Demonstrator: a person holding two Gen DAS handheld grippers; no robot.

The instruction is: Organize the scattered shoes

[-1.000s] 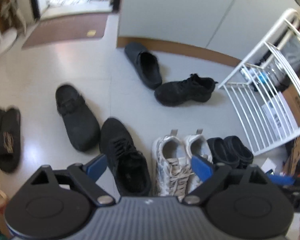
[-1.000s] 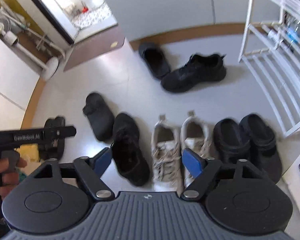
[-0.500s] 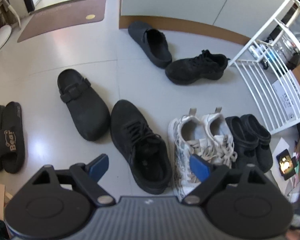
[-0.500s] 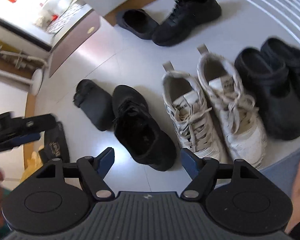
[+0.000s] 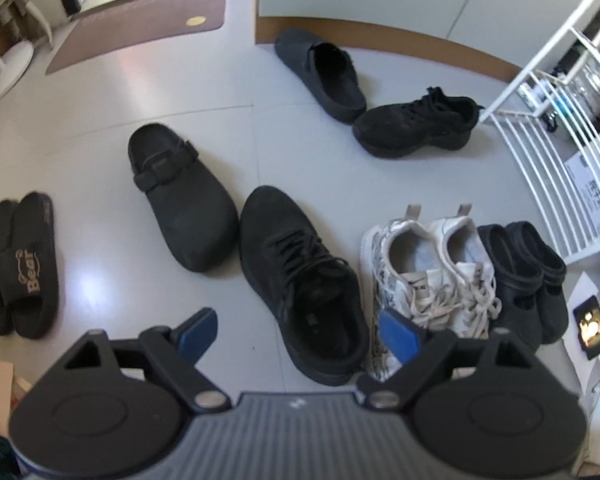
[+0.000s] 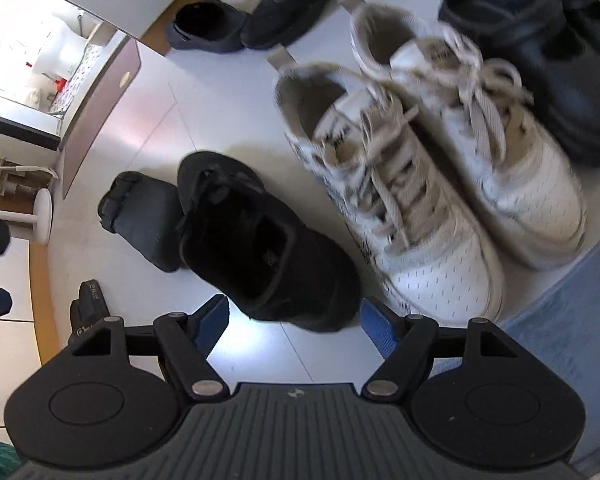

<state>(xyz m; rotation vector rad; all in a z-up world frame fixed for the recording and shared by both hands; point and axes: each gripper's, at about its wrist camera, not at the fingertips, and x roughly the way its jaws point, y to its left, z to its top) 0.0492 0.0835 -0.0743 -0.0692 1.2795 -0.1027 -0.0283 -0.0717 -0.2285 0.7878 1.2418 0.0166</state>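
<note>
Black sneaker [image 6: 260,240] just ahead of gaping right gripper [image 6: 294,326]

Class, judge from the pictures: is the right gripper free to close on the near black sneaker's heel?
Probably yes. The right gripper is open and empty, the black sneaker lies just ahead of its fingers, nothing between; the white sneaker stands clear beside it.

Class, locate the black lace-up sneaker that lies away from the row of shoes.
In the left wrist view the far black sneaker lies upper right on the floor, its toe against the dark open-back clog, just left of the white wire rack.
</note>
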